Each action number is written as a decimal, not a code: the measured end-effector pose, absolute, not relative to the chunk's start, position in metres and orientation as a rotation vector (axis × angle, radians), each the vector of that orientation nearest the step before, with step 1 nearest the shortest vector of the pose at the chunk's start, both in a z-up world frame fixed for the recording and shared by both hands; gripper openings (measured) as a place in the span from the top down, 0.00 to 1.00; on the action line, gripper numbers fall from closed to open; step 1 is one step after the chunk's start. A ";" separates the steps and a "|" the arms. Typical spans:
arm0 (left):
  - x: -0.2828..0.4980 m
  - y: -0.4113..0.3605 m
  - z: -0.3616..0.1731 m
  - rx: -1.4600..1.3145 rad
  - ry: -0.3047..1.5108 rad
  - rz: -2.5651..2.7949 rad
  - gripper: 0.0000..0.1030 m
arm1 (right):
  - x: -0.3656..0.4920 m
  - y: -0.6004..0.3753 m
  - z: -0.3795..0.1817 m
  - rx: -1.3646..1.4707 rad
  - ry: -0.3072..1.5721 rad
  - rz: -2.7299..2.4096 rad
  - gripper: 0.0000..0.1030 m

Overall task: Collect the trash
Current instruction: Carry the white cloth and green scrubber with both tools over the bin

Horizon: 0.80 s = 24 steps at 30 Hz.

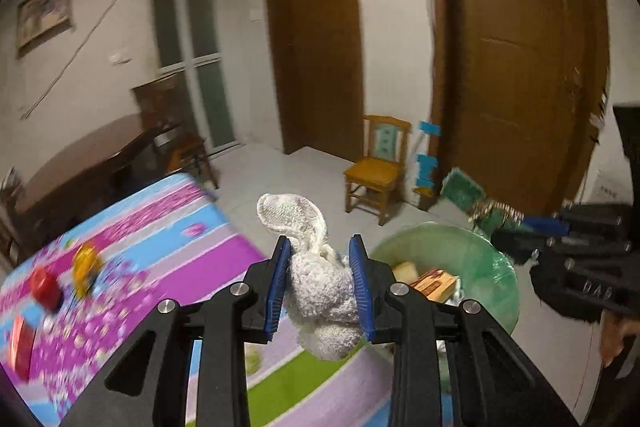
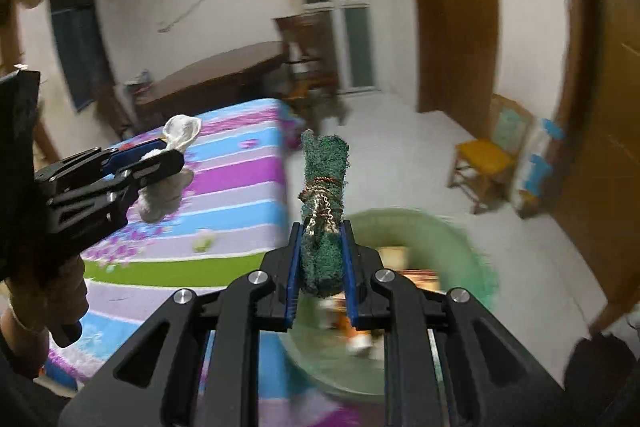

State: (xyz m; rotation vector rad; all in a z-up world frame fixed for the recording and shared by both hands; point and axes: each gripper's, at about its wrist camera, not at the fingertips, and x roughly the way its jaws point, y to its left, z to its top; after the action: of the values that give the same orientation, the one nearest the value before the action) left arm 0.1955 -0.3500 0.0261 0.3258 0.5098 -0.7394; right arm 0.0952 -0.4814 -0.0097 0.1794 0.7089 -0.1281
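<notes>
My left gripper is shut on a crumpled white cloth, which bulges above and below the blue pads. It hangs over the edge of the striped table cover, just left of a green-lined bin. My right gripper is shut on a rolled green scouring cloth tied with gold cord, above the same bin. The bin holds cardboard scraps. The left gripper with its white cloth shows at the left of the right wrist view; the right gripper sits at the right edge of the left wrist view.
On the striped cover lie a yellow toy, a red object and a red box. A small wooden chair stands by brown doors. A dark wooden table stands behind. White tiled floor surrounds the bin.
</notes>
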 end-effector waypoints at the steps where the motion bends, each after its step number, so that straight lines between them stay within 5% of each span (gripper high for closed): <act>1: 0.195 -0.365 0.024 0.343 0.513 -0.762 0.69 | 0.095 -0.489 -0.010 0.172 0.727 -0.151 0.84; 11: 0.193 -0.472 -0.012 0.505 0.546 -0.935 0.69 | 0.086 -0.528 -0.034 0.156 0.848 -0.256 0.84; 24: 0.201 -0.500 -0.069 0.599 0.615 -0.984 0.69 | 0.086 -0.542 -0.060 0.190 0.930 -0.242 0.84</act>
State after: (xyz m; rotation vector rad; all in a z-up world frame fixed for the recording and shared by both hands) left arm 0.2010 -0.4996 -0.0688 0.5993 0.6145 -0.9836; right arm 0.0865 -0.5419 -0.0597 0.1900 0.9299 -0.2415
